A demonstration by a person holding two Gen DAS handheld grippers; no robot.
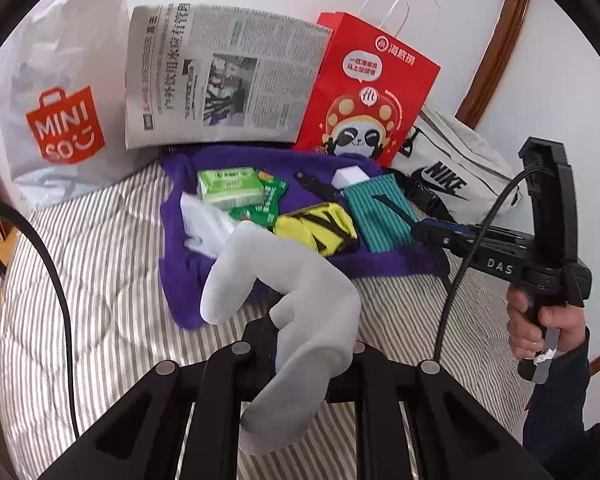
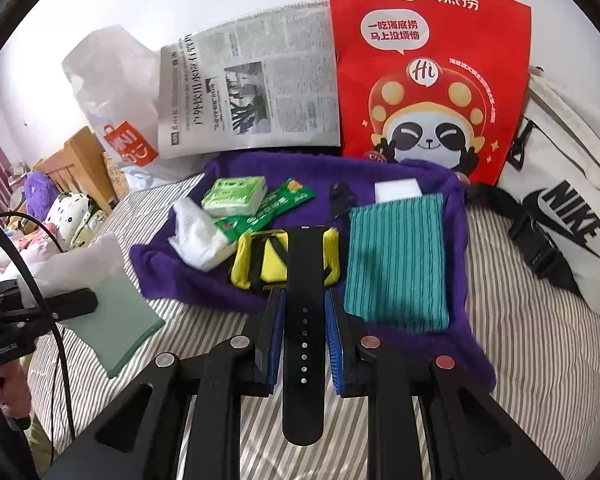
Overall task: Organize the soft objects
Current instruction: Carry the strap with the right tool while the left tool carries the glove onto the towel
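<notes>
My left gripper (image 1: pixel 300 344) has its jaws closed on a soft pale grey knitted sock (image 1: pixel 296 300), which bends limply through the lower centre of the left wrist view, over the grey-and-white striped quilted bedcover (image 1: pixel 100 264). My right gripper (image 2: pixel 304 336) has its ribbed blue pads (image 2: pixel 336 344) clamped on a smooth black rubbery watch strap (image 2: pixel 305 320) with a row of small holes, standing lengthwise in the lower middle of the right wrist view. Behind both lies a fuzzy purple towel (image 2: pixel 172 268) carrying a crumpled white sock (image 2: pixel 198 236), a glossy green tissue pack (image 2: pixel 236 196), a flat green sachet (image 2: pixel 272 210), a folded yellow cloth with black bands (image 2: pixel 260 264), a teal striped fabric pouch (image 2: pixel 396 260) and a white block (image 2: pixel 396 190). Propped along the wall at the top are a crinkled white plastic bag (image 1: pixel 60 92) marked "MINISO", a folded newspaper (image 1: pixel 220 76) in Chinese print, a stiff red paper bag (image 2: pixel 428 72) with a cartoon panda and "Hi", and, at the right edge, a white canvas bag (image 2: pixel 564 208) reading "NIKE".
</notes>
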